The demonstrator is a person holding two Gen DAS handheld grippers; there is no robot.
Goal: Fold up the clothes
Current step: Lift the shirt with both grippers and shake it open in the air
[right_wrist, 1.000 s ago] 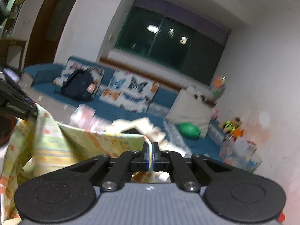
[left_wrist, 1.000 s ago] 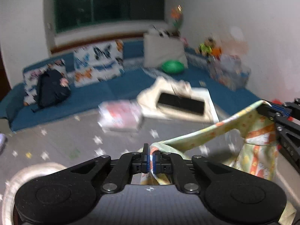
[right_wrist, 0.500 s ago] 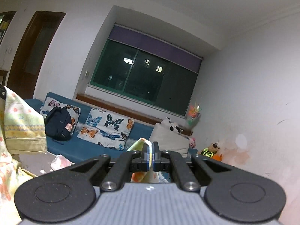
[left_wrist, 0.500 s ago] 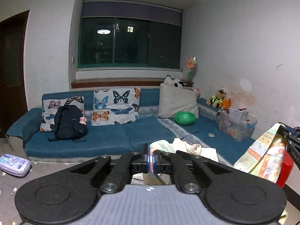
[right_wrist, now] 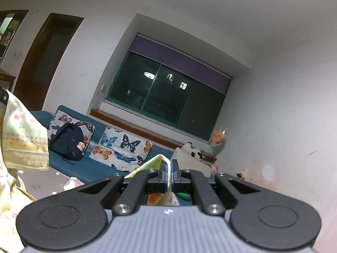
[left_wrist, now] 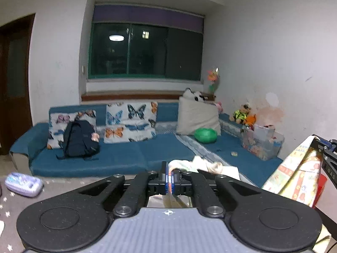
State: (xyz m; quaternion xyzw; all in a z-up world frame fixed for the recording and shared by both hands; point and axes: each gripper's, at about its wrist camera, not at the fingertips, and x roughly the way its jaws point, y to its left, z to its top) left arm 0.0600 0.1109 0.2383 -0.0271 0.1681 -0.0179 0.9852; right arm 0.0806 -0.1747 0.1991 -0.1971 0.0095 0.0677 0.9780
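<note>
Compared with one second earlier, the floor and the low pile of laundry are no longer seen ahead of the left gripper (left_wrist: 170, 178); the blue sofa (left_wrist: 118, 158), the dark window (left_wrist: 145, 50) and the upper wall are now framed instead, so a raised, more level view is recorded; motion blur is largely gone. In the right wrist view the patterned yellow garment (right_wrist: 23, 135), stretched across the lower frame a second ago, is now seen hanging at the far left edge, with more ceiling taken in. The left jaws are closed flat on a fold of this garment; cloth is seen bunched just above the pads and hanging below them. The right gripper (right_wrist: 169, 176) is likewise clamped shut on a corner of the same cloth, a peak of fabric standing up just left of the pads. In the left wrist view the garment's other held corner is seen at the right edge, draped from the right gripper's fingers (left_wrist: 325, 147). A black backpack (left_wrist: 79, 140) is noted on the sofa.
</note>
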